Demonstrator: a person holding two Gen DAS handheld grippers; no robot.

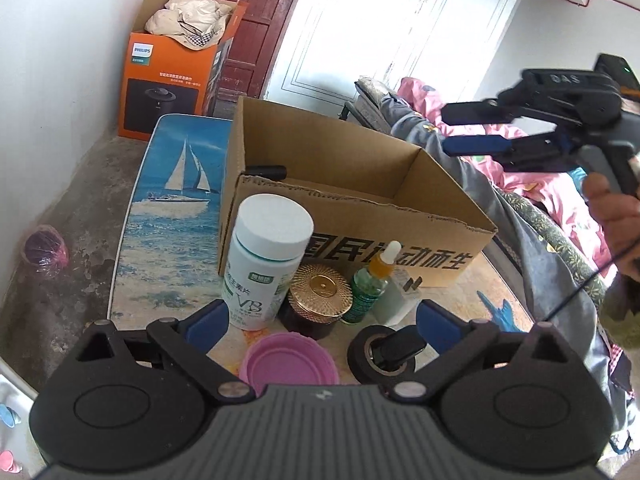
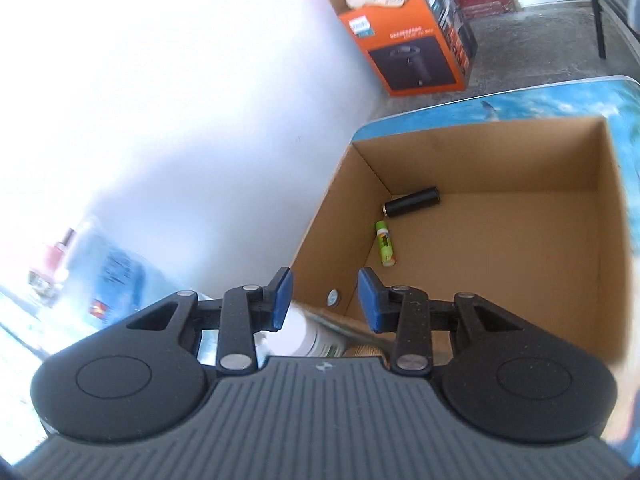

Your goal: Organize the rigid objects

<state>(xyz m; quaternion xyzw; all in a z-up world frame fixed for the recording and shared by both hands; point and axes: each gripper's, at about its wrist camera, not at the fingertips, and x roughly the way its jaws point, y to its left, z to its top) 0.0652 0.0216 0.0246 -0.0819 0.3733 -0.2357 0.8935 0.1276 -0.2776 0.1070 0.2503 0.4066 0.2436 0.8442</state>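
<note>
An open cardboard box [image 1: 400,220] stands on the sailboat-print table [image 1: 172,184]. In the right wrist view the box [image 2: 520,288] holds a black cylinder [image 2: 412,202] and a green tube [image 2: 385,243]. In front of the box stand a white VB bottle [image 1: 262,264], a gold-lidded jar [image 1: 318,298], a green dropper bottle [image 1: 372,284], a pink lid [image 1: 290,360] and a black tape roll [image 1: 384,354]. My left gripper [image 1: 320,320] is open wide and empty, low over these. My right gripper [image 2: 324,300] is open and empty above the box's near-left corner; it also shows in the left wrist view [image 1: 472,128].
An orange Philips box [image 1: 176,76] with cloth in it stands on the concrete floor by the white wall. A bed with pink and grey bedding [image 1: 540,200] lies right of the table. A white charger [image 1: 400,296] sits by the dropper bottle.
</note>
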